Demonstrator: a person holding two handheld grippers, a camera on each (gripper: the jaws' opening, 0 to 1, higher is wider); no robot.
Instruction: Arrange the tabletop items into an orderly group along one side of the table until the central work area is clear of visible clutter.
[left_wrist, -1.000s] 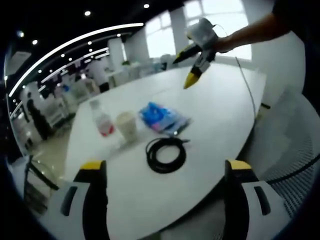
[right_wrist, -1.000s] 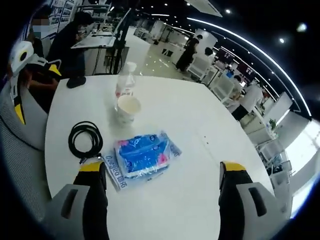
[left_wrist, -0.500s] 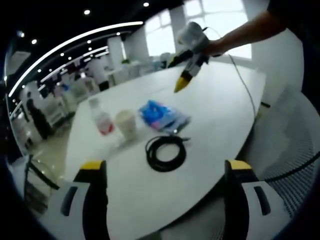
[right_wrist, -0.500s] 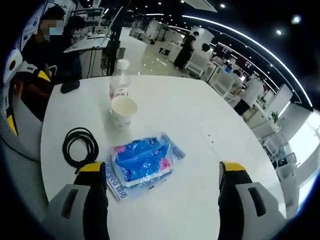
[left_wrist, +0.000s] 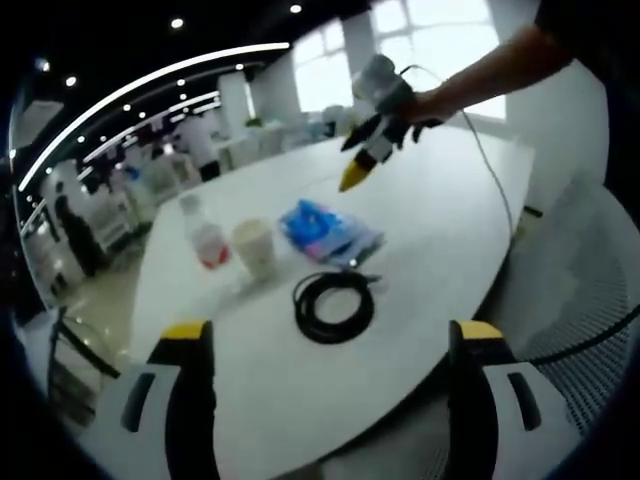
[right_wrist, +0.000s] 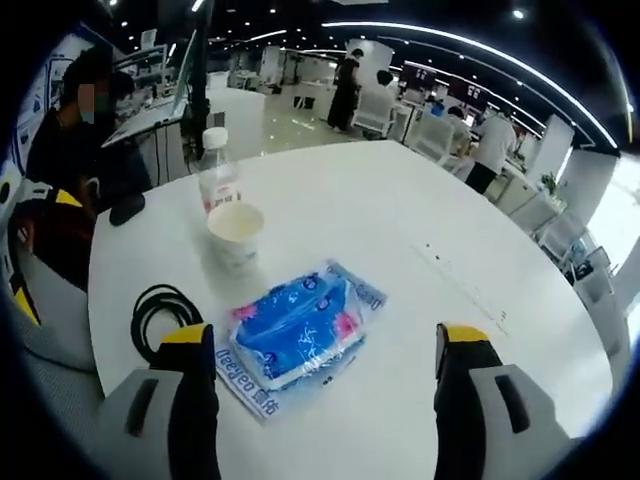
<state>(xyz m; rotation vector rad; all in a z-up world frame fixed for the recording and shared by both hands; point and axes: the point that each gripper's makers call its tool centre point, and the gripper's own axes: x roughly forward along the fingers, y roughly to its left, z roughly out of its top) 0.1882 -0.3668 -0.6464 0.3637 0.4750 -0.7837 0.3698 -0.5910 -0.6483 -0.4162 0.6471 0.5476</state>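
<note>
On the white round table (left_wrist: 440, 220) lie a blue tissue pack (left_wrist: 328, 232), a coiled black cable (left_wrist: 333, 307), a paper cup (left_wrist: 254, 247) and a plastic bottle with a red label (left_wrist: 203, 237). My left gripper (left_wrist: 330, 345) stands open over the near edge, short of the cable. The right gripper (left_wrist: 375, 130), held by a hand, hovers above the table beyond the tissue pack. In the right gripper view my right gripper (right_wrist: 318, 345) is open just above the tissue pack (right_wrist: 297, 330), with the cable (right_wrist: 160, 315), cup (right_wrist: 236, 232) and bottle (right_wrist: 217, 180) to its left.
A mesh chair (left_wrist: 590, 340) stands at the table's right edge. A thin cord (left_wrist: 492, 170) trails across the table from the right gripper. A seated person (right_wrist: 85, 130) and a dark object (right_wrist: 127, 208) are at the table's far side. Desks and people stand in the background.
The right gripper has moved left and lower toward the tissue pack; in its view the pack has drawn nearer and more centred. My left gripper has stayed still.
</note>
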